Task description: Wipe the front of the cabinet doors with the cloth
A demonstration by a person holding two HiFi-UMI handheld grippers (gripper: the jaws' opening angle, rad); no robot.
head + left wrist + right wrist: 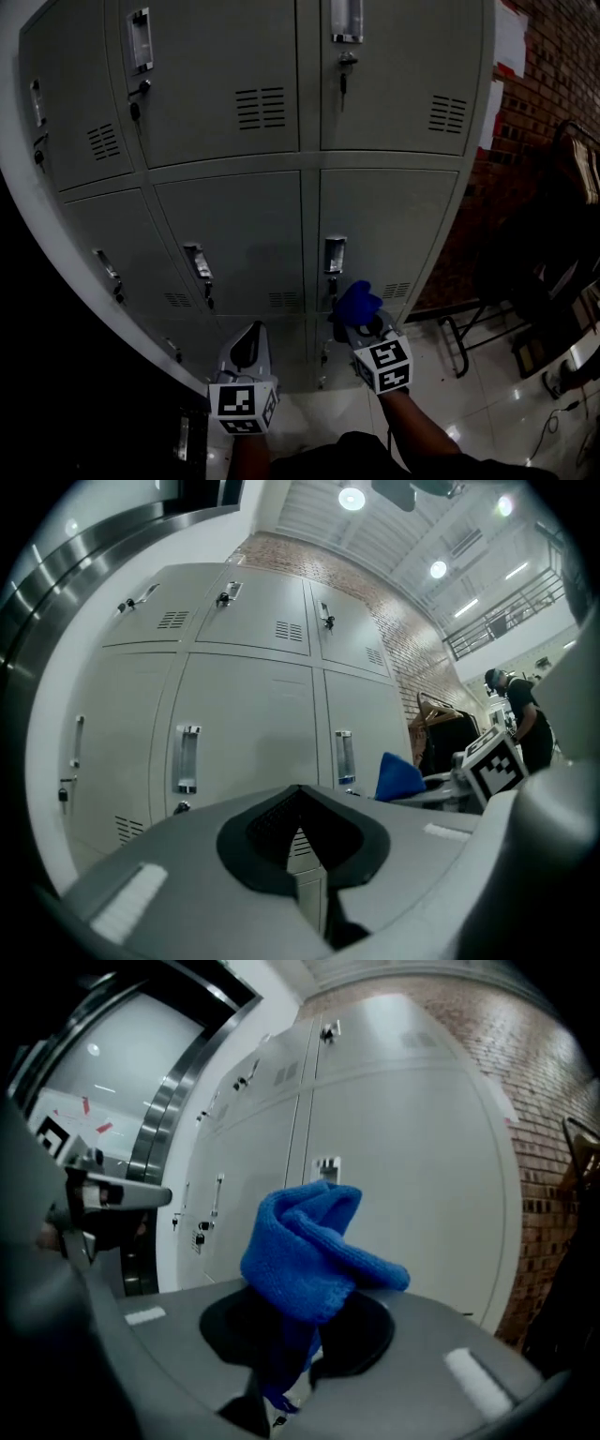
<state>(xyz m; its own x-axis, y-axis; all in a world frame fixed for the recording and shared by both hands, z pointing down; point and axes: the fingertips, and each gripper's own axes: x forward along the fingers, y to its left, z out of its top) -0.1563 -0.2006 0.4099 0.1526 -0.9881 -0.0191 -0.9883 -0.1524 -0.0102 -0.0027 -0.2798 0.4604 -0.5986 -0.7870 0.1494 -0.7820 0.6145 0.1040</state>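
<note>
While the left gripper [249, 339] hangs low before the grey cabinet doors [239, 239], jaws pressed together on nothing, it looks idle, leaving the wiping to the other side. Further right, the right gripper [367, 330] has its jaws clamped on the blue cloth [357, 302], whose bunched end stands out past them (so fabric, not metal, would meet the door), just below a door handle [335, 253]

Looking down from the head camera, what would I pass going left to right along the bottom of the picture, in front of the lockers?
Left gripper, shut with nothing in it → right gripper, shut on the blue cloth → dark furniture on thin legs, standing by the brick wall.
</note>
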